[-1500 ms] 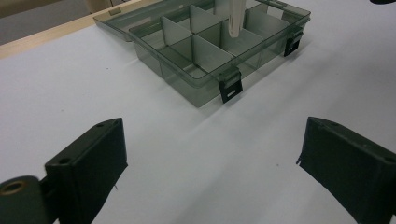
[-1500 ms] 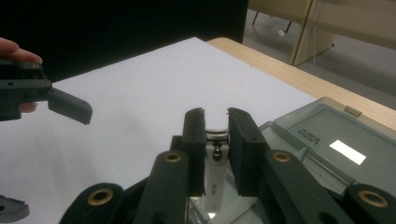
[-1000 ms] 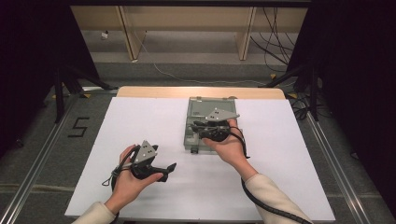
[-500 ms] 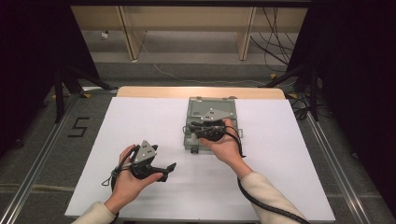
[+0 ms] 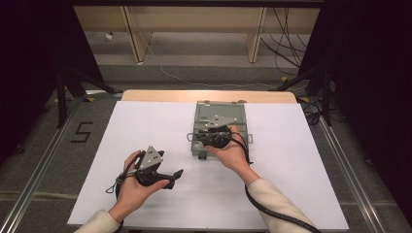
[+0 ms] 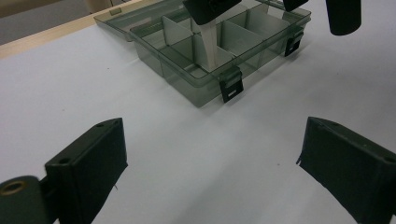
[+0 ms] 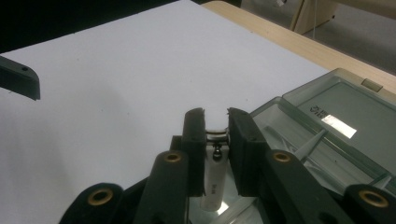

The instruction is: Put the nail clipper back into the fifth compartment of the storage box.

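While the left claw (image 6: 212, 172) gapes wide over bare table, the right claw (image 7: 216, 122) pinches a white nail clipper (image 7: 214, 179) above the compartment box (image 5: 221, 119).

Bright tabletop, dark blurry surroundings

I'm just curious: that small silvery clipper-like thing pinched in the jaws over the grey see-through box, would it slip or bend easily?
The small silvery metal clipper looks stiff, so bending seems unlikely. Its smooth, shiny surface could slide between the right gripper pads. Held near one end above the grey translucent plastic compartment box, it might swing or tilt if nudged.
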{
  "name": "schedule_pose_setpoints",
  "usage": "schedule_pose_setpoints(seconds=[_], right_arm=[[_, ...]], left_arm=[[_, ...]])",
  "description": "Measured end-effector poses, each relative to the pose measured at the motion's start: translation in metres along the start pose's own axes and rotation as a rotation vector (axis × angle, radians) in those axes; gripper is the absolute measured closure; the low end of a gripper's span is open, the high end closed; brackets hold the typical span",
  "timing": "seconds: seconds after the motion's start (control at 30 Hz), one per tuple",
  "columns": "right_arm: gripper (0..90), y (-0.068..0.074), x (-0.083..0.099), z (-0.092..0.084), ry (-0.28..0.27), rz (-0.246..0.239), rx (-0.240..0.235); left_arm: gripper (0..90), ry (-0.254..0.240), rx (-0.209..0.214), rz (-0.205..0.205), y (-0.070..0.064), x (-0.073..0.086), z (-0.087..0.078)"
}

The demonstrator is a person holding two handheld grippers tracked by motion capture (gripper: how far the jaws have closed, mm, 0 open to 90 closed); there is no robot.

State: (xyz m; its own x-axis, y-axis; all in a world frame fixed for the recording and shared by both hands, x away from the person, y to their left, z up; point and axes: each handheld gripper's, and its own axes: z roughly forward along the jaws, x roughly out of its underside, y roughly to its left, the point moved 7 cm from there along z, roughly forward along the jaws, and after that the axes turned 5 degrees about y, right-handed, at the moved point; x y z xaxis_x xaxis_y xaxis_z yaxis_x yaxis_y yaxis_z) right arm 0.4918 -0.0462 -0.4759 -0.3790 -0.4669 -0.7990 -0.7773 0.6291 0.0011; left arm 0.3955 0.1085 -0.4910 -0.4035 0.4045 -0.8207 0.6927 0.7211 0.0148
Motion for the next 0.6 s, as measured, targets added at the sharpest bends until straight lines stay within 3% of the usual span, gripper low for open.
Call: schedule_pose_setpoints(seconds=[0.6], right_arm=[[77.7,-0.003,0.011,0.013,0.063,0.0,0.016]], left_arm=[[6.3,0.001,0.007,-0.006,0.0,0.001,0.001]])
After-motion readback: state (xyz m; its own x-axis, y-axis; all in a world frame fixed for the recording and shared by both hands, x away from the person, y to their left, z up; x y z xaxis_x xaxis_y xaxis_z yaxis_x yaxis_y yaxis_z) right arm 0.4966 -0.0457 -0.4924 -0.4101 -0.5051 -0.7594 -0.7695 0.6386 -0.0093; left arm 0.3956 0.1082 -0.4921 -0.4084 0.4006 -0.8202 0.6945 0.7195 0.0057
